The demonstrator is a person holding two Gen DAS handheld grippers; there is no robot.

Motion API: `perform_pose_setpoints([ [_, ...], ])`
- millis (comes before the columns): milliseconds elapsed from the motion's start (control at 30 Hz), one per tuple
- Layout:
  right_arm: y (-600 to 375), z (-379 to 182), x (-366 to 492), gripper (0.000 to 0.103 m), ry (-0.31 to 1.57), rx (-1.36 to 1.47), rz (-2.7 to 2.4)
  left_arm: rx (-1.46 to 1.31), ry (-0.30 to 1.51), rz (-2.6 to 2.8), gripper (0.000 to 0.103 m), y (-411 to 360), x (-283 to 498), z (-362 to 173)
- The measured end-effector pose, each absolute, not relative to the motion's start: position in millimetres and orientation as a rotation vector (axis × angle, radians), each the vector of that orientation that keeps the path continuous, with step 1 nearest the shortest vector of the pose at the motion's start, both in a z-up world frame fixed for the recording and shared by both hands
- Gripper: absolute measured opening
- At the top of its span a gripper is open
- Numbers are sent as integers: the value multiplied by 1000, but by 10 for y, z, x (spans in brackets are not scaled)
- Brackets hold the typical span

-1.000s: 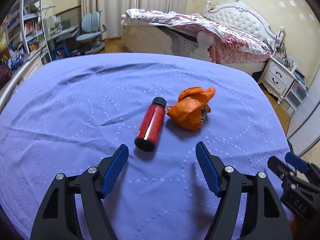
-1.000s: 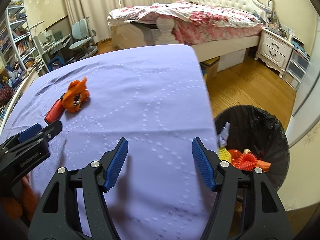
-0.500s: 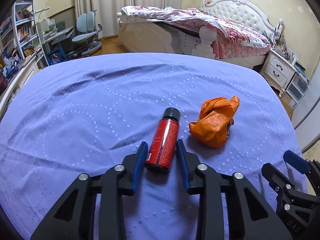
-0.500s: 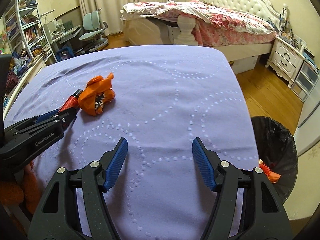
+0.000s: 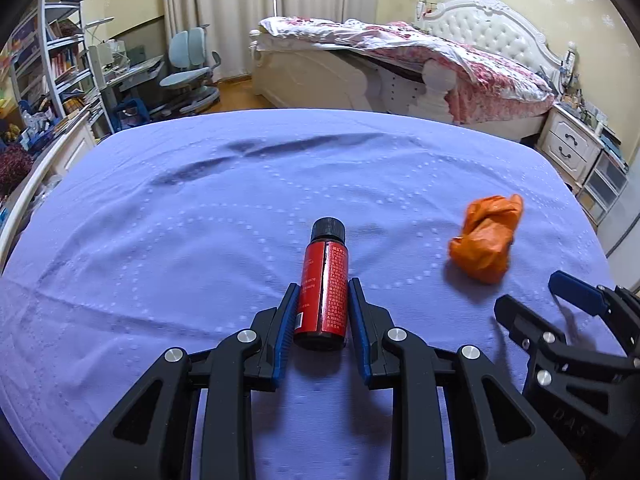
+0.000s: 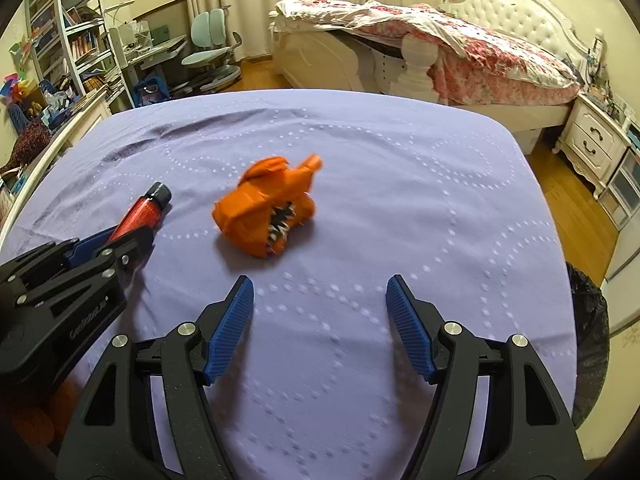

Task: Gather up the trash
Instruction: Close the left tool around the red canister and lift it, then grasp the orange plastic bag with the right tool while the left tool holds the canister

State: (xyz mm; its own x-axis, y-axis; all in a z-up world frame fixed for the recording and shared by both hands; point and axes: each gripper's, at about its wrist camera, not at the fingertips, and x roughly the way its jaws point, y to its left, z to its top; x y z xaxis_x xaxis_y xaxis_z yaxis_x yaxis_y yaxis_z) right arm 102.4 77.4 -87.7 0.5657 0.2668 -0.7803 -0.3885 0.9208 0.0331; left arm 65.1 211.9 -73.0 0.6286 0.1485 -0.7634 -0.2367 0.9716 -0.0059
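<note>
A small red bottle [image 5: 324,280] with a black cap lies on the purple tablecloth [image 5: 180,220]. My left gripper [image 5: 324,286] is shut on its lower body, blue pads pressing both sides. The right wrist view shows the same bottle [image 6: 140,214] at the left, sticking out of the left gripper [image 6: 120,240]. A crumpled orange wrapper [image 6: 260,208] lies ahead and slightly left of my right gripper [image 6: 320,280], whose jaws are opening with nothing between them. In the left wrist view the wrapper [image 5: 484,240] sits to the right, just beyond the right gripper [image 5: 528,292].
A black-lined trash bin [image 6: 588,320] stands on the floor past the table's right edge. Beyond the table are a bed [image 5: 420,64], a nightstand [image 6: 596,140], a desk chair [image 5: 188,68] and bookshelves [image 5: 60,60].
My left gripper moved forward and closed on the red bottle. The right gripper swung left from the bin side towards the orange wrapper, which now lies just ahead of it.
</note>
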Motion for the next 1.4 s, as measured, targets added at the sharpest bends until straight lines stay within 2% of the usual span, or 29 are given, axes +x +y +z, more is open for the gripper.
perform_pose_setpoints([
  [567, 1215, -898, 1261, 69, 888, -173, 375, -167, 864, 269, 27, 2466, 612, -743],
  [633, 1217, -898, 1258, 65, 885, -173, 374, -166, 865, 267, 27, 2466, 613, -746],
  [700, 1207, -891, 1266, 55, 881, -172, 369, -164, 864, 268, 27, 2464, 614, -742],
  [1100, 1102, -863, 1159, 54, 884, -178, 390, -164, 856, 257, 27, 2376, 549, -715],
  [1400, 765, -842, 897, 54, 882, -147, 364, -145, 832, 209, 27, 2023, 407, -648],
])
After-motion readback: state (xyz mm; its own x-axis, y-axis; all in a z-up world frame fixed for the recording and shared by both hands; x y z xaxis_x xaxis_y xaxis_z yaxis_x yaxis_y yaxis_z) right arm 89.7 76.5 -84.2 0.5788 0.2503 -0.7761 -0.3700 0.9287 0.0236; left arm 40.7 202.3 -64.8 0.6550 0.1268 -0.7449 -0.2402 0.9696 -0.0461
